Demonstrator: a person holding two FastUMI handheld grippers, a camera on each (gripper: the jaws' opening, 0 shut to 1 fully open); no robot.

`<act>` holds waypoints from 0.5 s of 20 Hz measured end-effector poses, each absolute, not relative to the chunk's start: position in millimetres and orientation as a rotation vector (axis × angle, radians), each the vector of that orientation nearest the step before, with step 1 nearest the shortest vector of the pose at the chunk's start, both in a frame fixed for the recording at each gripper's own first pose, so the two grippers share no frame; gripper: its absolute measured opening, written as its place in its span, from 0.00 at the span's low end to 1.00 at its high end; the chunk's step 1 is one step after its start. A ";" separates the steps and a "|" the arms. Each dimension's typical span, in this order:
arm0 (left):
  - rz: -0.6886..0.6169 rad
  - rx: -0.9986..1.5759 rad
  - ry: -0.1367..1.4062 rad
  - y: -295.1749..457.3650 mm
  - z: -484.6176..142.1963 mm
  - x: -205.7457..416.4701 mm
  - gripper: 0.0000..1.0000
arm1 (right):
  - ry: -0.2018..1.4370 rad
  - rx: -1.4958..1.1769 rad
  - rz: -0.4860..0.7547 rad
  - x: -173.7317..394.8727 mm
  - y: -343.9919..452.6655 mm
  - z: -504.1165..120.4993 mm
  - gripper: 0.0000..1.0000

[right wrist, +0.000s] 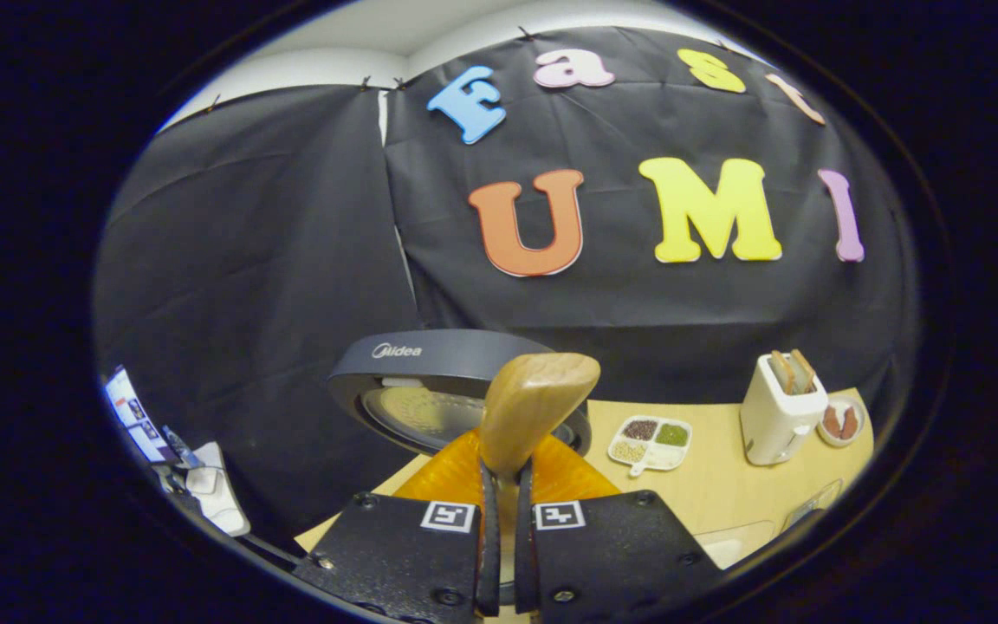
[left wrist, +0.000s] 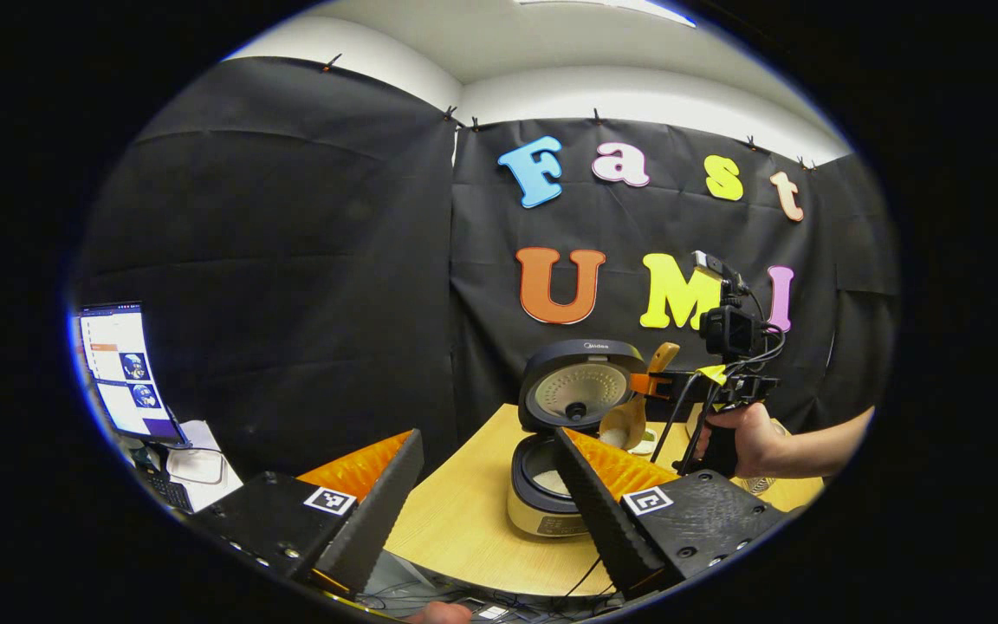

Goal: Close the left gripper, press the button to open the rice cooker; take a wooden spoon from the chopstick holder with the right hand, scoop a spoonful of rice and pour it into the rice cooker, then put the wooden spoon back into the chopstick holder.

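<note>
The brand name "Midea" is printed on the raised lid of the rice cooker.

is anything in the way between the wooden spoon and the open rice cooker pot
Nothing visible: the lid is raised, and the right gripper holds the wooden spoon just beside the rice cooker pot.

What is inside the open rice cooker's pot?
The rice cooker stands open; a pale patch, likely rice, shows in its pot. The left gripper's finger covers the rest.

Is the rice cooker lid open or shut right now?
Open. In the left gripper view the rice cooker has its lid swung upright, inner plate facing out, with the pot exposed below.
</note>
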State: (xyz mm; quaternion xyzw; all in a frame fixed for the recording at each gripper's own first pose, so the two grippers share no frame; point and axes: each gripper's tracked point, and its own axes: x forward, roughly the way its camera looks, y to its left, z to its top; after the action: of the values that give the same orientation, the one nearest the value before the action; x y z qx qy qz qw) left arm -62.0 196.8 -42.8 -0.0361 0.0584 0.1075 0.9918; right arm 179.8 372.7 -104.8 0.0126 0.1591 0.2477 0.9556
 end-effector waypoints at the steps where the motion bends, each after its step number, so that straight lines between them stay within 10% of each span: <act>1: 0.216 -0.073 0.117 197.5 -42.6 -62.1 0.96 | 0.308 0.000 0.510 177.8 375.9 -102.5 0.12; 10: 0.200 -0.109 0.118 194.0 -43.9 -66.1 0.96 | 0.138 -0.314 0.556 168.8 400.3 -84.3 0.08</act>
State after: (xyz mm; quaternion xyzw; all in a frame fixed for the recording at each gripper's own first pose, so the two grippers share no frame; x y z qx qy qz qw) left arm -66.1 194.0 -43.9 -0.0544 0.0588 0.0996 0.9918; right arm 168.8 400.3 -84.3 -0.1542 0.0676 0.2730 0.9472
